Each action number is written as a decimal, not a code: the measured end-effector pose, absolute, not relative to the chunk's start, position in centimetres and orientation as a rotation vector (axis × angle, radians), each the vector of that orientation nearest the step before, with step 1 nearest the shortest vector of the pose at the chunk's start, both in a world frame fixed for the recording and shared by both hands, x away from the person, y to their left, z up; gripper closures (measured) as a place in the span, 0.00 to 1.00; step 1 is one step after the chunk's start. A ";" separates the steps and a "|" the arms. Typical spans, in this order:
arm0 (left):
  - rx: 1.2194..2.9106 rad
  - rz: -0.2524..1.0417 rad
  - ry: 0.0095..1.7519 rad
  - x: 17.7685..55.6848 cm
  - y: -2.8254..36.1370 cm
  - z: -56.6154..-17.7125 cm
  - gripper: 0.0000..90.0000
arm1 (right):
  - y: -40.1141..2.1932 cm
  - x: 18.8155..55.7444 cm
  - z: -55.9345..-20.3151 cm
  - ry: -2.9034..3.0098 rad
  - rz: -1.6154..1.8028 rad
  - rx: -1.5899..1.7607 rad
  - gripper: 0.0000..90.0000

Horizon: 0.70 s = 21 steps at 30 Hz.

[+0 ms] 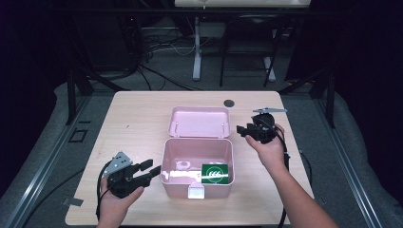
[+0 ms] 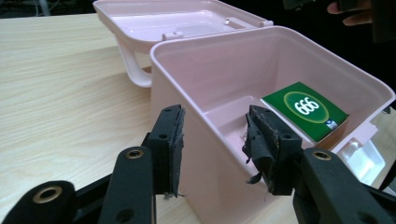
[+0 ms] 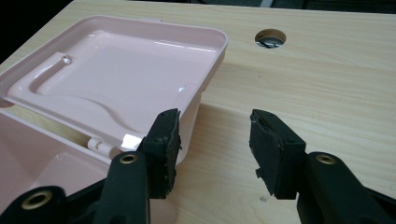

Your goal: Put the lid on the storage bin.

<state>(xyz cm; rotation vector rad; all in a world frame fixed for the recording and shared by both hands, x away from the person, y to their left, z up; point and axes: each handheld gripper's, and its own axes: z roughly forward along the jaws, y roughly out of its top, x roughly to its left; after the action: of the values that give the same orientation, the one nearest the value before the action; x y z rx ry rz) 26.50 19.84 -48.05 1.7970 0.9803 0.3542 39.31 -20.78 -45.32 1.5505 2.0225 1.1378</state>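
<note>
High view has us over the pale wooden desk [image 1: 138,118], both grippers, left gripper [image 1: 153,172] and right gripper [image 1: 241,129], gaping and empty beside the open pink plastic box [image 1: 197,178] mid-desk near the front edge: light, rigid, slick, so we'd pinch its lid [image 1: 199,122] rim.

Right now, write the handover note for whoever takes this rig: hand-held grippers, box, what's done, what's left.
Left hand-held gripper: open, empty, at the left wall of the box, jaws either side of that wall in its own view, not pressing.
Right hand-held gripper: open, empty, beside the right edge of the lid.
Box: pink, mid-table, lid swung fully back and lying flat behind it.
Inside: green card at the right, a white insert at the left.
Done: box is open.
Left: probably handling the contents or closing the lid; nothing is gripped yet.
</note>
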 end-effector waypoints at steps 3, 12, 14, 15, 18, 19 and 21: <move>1.807 0.345 0.969 26.6 19.3 -48.0 0.64 | -20.4 39.9 -45.0 2.030 1.121 1.548 0.58; 1.834 0.337 0.962 26.8 18.7 -48.3 0.70 | -19.7 41.2 -44.1 2.030 1.113 1.569 0.59; 1.847 0.333 0.961 26.8 18.6 -48.3 0.70 | -19.7 41.6 -43.9 2.024 1.128 1.579 0.60; 1.844 0.339 0.960 26.8 18.6 -48.4 0.71 | -19.7 41.8 -43.9 2.023 1.132 1.583 0.60; 1.846 0.335 0.957 26.8 18.4 -48.5 0.74 | -19.6 42.1 -43.8 2.017 1.128 1.602 0.60; 1.856 0.336 0.955 26.8 18.4 -48.5 0.74 | -19.6 42.2 -43.8 2.018 1.124 1.595 0.60; 1.856 0.342 0.959 26.8 18.3 -48.6 0.74 | -19.3 42.5 -43.8 2.022 1.113 1.610 0.60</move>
<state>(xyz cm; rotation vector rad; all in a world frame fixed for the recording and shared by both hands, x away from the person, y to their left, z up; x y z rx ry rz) 26.85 18.31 -48.62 1.8564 0.9586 0.3425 42.55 -19.30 -43.75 1.6103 2.0223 1.1133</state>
